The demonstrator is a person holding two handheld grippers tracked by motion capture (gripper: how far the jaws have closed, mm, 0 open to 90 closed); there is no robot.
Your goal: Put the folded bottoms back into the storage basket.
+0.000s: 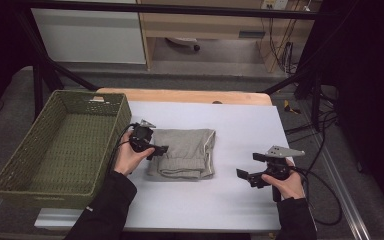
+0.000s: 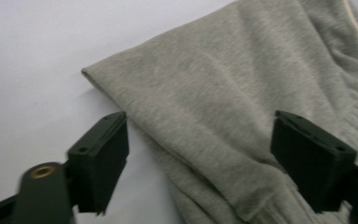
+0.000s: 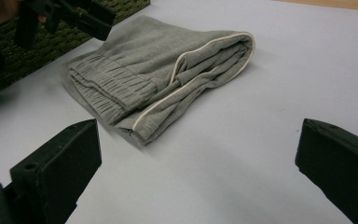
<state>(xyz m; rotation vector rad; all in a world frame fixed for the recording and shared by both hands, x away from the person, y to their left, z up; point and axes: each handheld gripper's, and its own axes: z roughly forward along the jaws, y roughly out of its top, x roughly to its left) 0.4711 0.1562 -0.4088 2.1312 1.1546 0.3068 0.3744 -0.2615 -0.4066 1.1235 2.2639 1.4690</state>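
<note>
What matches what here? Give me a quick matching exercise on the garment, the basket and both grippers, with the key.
Things:
1. folded grey garment
2. green woven basket
3. left gripper
4. right gripper

States or places:
A. stands at the table's left edge
B. jaws open over bare tabletop
C. lies mid-table
D. jaws open astride the garment's edge

Pairs: 1-C, 2-A, 3-D, 4-B

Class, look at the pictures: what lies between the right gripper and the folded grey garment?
Only bare table cover separates the right gripper from the folded grey garment, as the high view shows.
</note>
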